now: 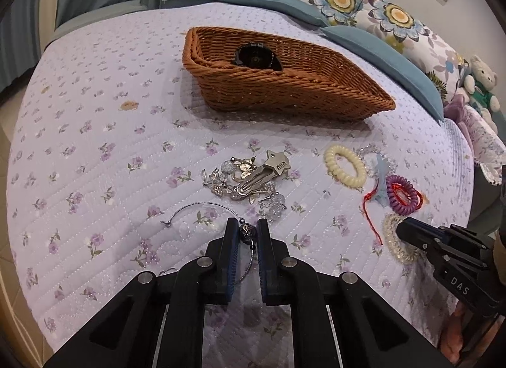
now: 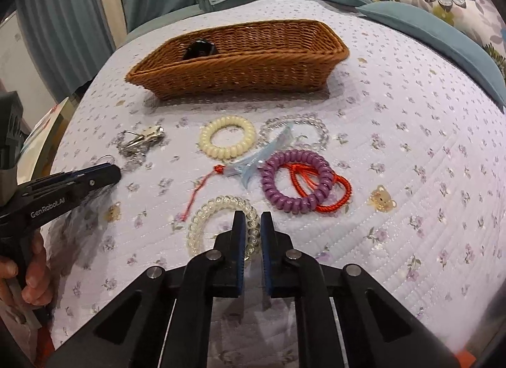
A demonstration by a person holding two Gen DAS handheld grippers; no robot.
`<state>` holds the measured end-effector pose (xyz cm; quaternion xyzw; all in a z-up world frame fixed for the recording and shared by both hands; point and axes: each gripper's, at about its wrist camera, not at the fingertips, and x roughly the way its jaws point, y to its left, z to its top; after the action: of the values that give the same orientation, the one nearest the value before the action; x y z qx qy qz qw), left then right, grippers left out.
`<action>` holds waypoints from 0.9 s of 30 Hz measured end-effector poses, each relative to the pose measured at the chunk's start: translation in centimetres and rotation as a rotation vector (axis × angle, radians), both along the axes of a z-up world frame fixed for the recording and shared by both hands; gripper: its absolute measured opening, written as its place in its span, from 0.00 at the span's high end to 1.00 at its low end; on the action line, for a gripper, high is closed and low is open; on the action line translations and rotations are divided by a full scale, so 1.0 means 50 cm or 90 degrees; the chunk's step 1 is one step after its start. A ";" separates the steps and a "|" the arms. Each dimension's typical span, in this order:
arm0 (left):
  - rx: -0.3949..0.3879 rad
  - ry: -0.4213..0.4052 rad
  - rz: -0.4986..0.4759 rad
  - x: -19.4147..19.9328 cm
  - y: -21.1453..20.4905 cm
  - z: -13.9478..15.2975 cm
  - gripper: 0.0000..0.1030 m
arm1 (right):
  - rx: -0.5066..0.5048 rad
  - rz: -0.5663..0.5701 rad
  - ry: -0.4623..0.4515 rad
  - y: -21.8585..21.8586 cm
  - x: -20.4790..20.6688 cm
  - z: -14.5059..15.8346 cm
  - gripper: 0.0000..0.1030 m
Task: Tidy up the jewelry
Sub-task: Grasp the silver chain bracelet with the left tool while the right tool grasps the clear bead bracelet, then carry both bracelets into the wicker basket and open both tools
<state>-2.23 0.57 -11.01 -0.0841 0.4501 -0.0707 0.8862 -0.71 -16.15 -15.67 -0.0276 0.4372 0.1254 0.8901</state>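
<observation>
My left gripper (image 1: pixel 247 231) is shut on the dark bead of a thin silver bangle (image 1: pixel 202 208) lying on the bed. My right gripper (image 2: pixel 252 225) is shut on the rim of a clear coil hair tie (image 2: pixel 207 219); it also shows in the left wrist view (image 1: pixel 395 243). A wicker basket (image 1: pixel 284 89) holds a black watch (image 1: pixel 257 58). Loose on the quilt lie a pile of silver clips and crystal beads (image 1: pixel 249 178), a cream coil tie (image 2: pixel 227 137), a purple coil tie (image 2: pixel 295 184), red cord bands (image 2: pixel 340 192), a clear bead bracelet (image 2: pixel 313 130) and a blue clip (image 2: pixel 253 165).
The lilac flowered quilt (image 1: pixel 95 146) covers the bed. Blue and flowered pillows (image 1: pixel 363 7) and soft toys (image 1: pixel 480 83) line the far and right side. Curtains (image 2: pixel 63 20) hang at the left. The basket also shows in the right wrist view (image 2: pixel 240 61).
</observation>
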 end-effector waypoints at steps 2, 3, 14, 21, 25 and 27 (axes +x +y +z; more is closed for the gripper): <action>0.003 -0.010 0.000 -0.007 -0.002 0.006 0.89 | 0.007 0.011 -0.008 0.007 -0.005 0.006 0.88; 0.008 -0.019 -0.002 -0.011 -0.005 0.012 0.89 | 0.011 0.017 -0.014 0.010 -0.008 0.010 0.88; -0.010 -0.128 -0.042 -0.040 -0.021 0.116 0.89 | 0.033 0.059 -0.095 0.045 -0.002 0.111 0.89; -0.009 -0.206 -0.038 0.026 -0.017 0.229 0.89 | 0.014 0.057 -0.167 0.053 0.100 0.204 0.89; -0.011 -0.243 -0.034 0.100 -0.020 0.281 0.89 | 0.011 0.034 -0.198 0.048 0.189 0.246 0.89; -0.027 -0.246 -0.036 0.144 -0.022 0.294 0.89 | 0.016 0.015 -0.195 0.041 0.240 0.251 0.89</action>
<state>4.97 -0.52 3.69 -0.0752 0.2719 -0.1202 0.9518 11.29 -14.08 -3.10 -0.0407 0.2942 0.1359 0.9452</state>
